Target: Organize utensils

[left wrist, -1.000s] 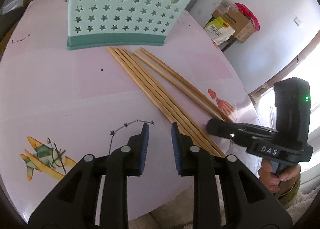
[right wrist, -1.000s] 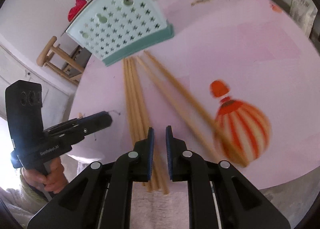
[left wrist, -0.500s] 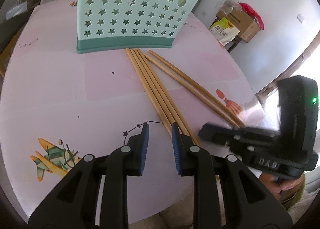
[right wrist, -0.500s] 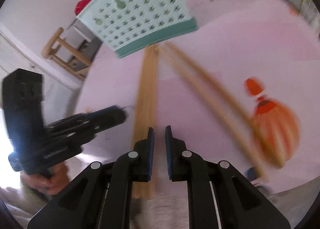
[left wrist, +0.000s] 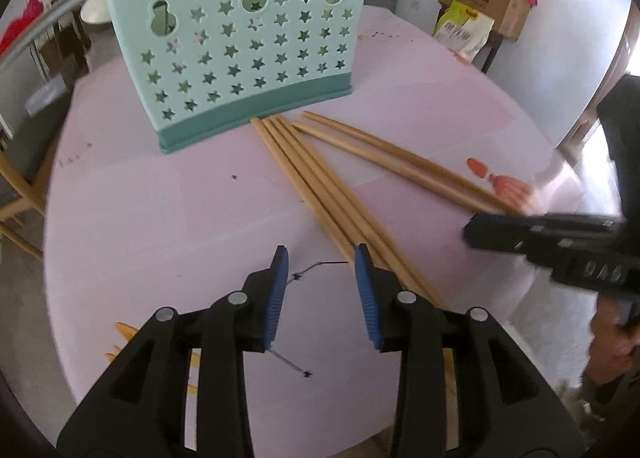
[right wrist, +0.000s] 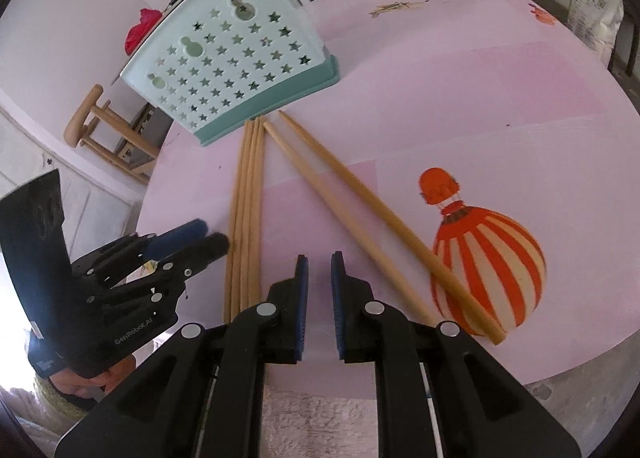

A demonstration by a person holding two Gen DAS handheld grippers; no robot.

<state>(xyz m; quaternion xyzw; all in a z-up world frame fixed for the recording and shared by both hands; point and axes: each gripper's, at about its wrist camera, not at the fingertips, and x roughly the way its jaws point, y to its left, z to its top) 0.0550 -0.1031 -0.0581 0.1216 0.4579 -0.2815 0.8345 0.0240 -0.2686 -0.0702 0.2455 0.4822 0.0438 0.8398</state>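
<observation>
Left fingers opening, chopsticks just beside

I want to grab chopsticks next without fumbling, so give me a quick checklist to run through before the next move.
1. Left gripper empty, jaws opening: ok.
2. Right gripper empty, jaws nearly closed with a narrow gap: not ok for grasping yet.
3. Bundle of four chopsticks lying flat, reachable beside the left gripper: ok.
4. Pair of chopsticks lying free on the table: ok.
5. Teal holder upright: ok.
6. Holder's compartments free: cannot tell.
</observation>
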